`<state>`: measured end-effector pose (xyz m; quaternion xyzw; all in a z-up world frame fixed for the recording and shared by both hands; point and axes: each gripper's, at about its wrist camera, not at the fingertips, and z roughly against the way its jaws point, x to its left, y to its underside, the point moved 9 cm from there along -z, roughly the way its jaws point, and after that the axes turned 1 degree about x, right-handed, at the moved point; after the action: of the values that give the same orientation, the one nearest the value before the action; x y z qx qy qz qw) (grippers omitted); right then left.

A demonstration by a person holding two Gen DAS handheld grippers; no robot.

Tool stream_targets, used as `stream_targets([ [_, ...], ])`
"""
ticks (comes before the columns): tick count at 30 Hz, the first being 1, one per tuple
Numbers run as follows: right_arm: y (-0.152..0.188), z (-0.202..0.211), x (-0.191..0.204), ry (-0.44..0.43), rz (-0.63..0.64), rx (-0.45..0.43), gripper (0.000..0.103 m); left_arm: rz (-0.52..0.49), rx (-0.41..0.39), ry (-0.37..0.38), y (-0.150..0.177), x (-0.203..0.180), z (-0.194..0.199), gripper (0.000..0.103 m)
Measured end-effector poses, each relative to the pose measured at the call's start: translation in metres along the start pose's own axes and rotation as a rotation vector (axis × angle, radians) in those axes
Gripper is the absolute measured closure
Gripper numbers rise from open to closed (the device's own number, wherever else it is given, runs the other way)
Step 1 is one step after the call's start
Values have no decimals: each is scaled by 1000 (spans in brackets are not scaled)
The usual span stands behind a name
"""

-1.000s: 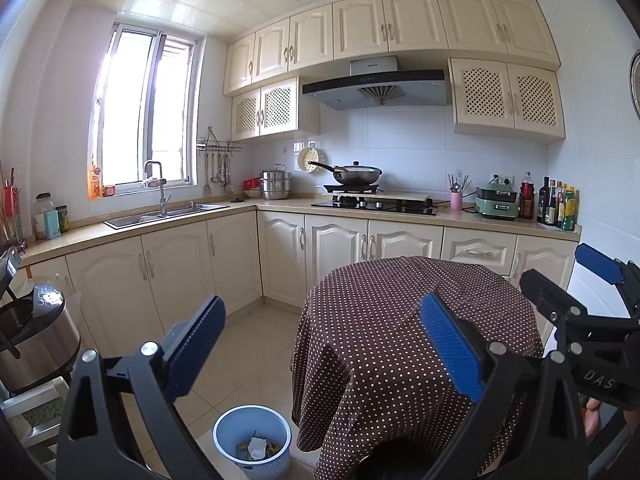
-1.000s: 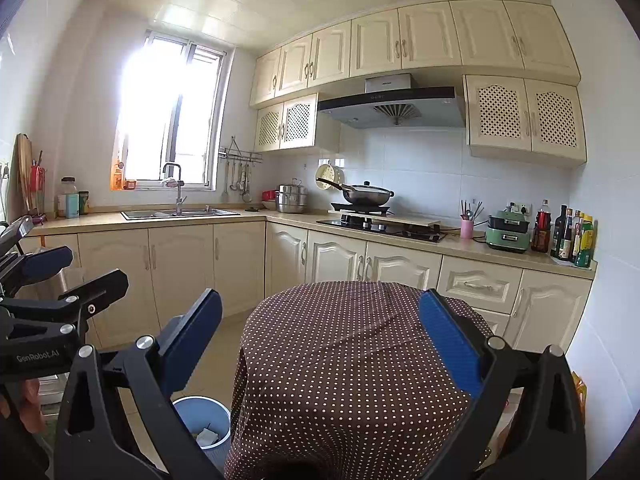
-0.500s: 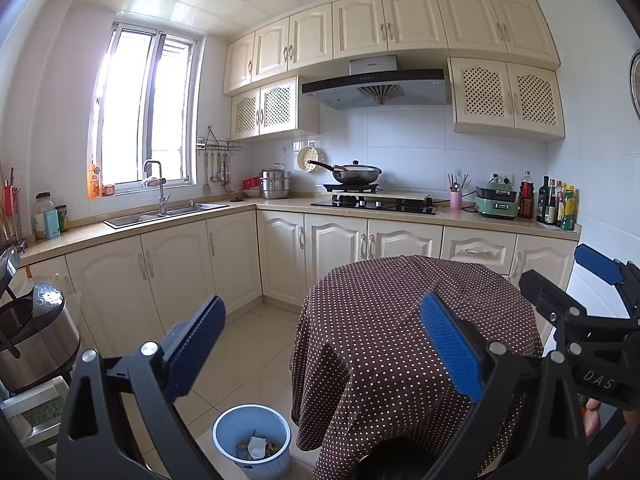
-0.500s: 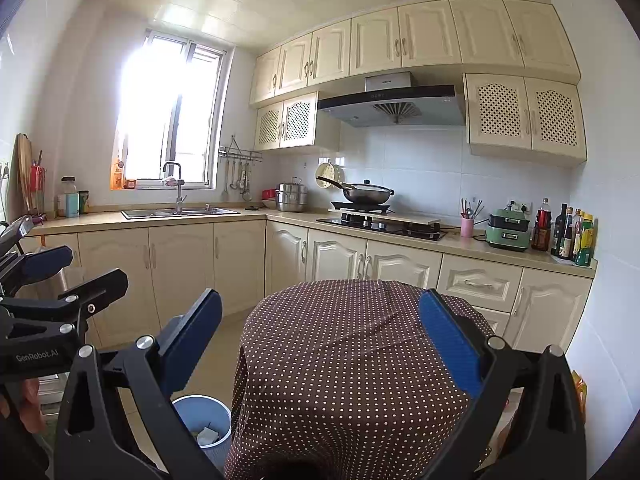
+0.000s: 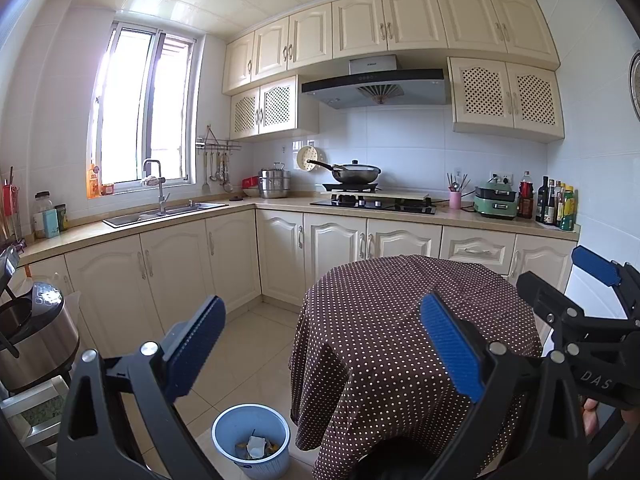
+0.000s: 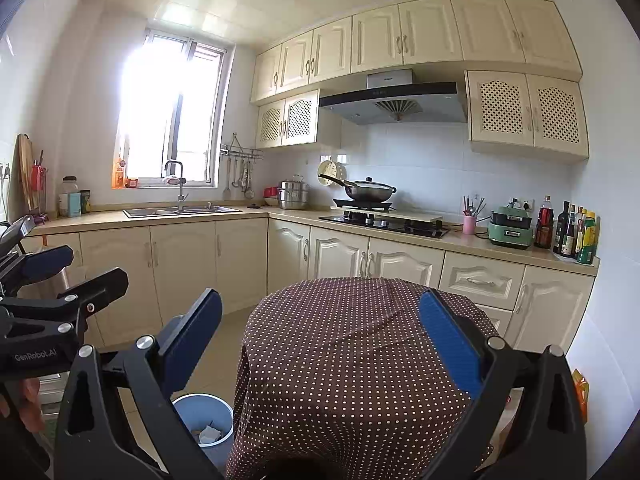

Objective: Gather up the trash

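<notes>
Low in the frame, left of centre, the blue trash bin (image 5: 251,438) stands on the tiled floor just beside the polka-dot tablecloth (image 5: 400,340) — crumpled paper and scraps (image 5: 256,446) lie inside it. My left tongs (image 5: 322,344) are released, blue pads wide apart, gripping nothing. My right tongs (image 6: 320,344) are equally spread and empty above the round table's cloth.

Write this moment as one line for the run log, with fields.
left tool: open, empty | right tool: open, empty | bin: on floor beside table, trash inside | table top: no trash seen
</notes>
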<state>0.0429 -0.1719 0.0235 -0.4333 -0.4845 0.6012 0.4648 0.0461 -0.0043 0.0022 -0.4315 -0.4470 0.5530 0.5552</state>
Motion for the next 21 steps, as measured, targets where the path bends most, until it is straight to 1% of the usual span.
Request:
stream_targets([
  [21, 0, -5, 1, -14, 1, 10, 7, 0, 8, 0, 1, 3, -2, 7],
])
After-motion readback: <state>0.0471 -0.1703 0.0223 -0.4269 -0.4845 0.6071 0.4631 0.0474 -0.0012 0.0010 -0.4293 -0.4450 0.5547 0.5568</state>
